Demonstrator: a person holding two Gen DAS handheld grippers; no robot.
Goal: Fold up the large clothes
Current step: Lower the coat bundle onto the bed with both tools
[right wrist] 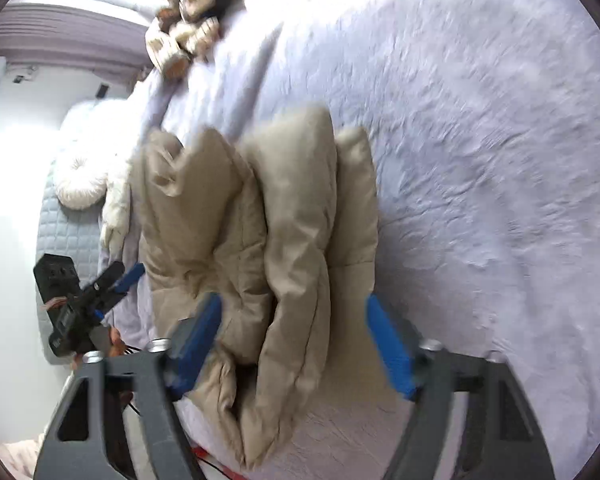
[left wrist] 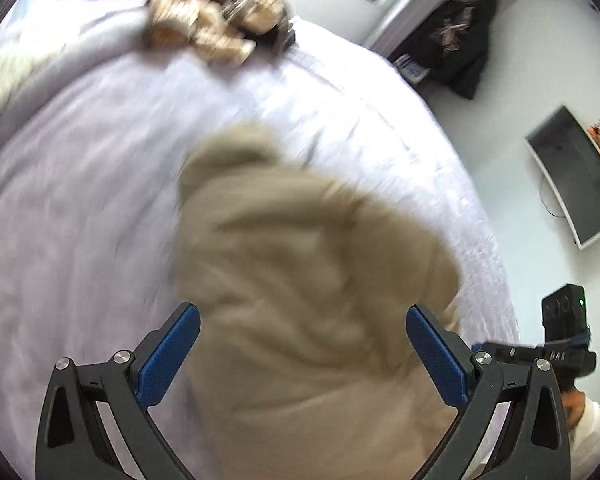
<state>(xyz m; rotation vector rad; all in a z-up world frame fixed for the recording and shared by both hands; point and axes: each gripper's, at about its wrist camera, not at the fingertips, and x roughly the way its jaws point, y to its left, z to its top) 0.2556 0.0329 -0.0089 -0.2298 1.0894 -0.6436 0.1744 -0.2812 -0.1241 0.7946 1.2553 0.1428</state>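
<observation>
A beige puffy garment (left wrist: pixel 300 280) lies bunched in thick folds on the white bed (left wrist: pixel 80 200). It also shows in the right wrist view (right wrist: pixel 268 240). My left gripper (left wrist: pixel 302 328) is open, its blue pads (left wrist: pixel 168 356) spread on either side of the garment, just above it. My right gripper (right wrist: pixel 292 328) is open too, its blue pads (right wrist: pixel 392 352) straddling the folded end of the garment. The right gripper shows at the right edge of the left wrist view (left wrist: pixel 540 356); the left gripper shows at the left of the right wrist view (right wrist: pixel 96 296). The frames are blurred.
A brown and cream patterned cloth heap (left wrist: pixel 216 16) lies at the bed's far end, also in the right wrist view (right wrist: pixel 188 20). A round cream cushion (right wrist: pixel 80 180) sits by the bed. A wall screen (left wrist: pixel 576 176) and dark hanging clothes (left wrist: pixel 460 40) are to the right.
</observation>
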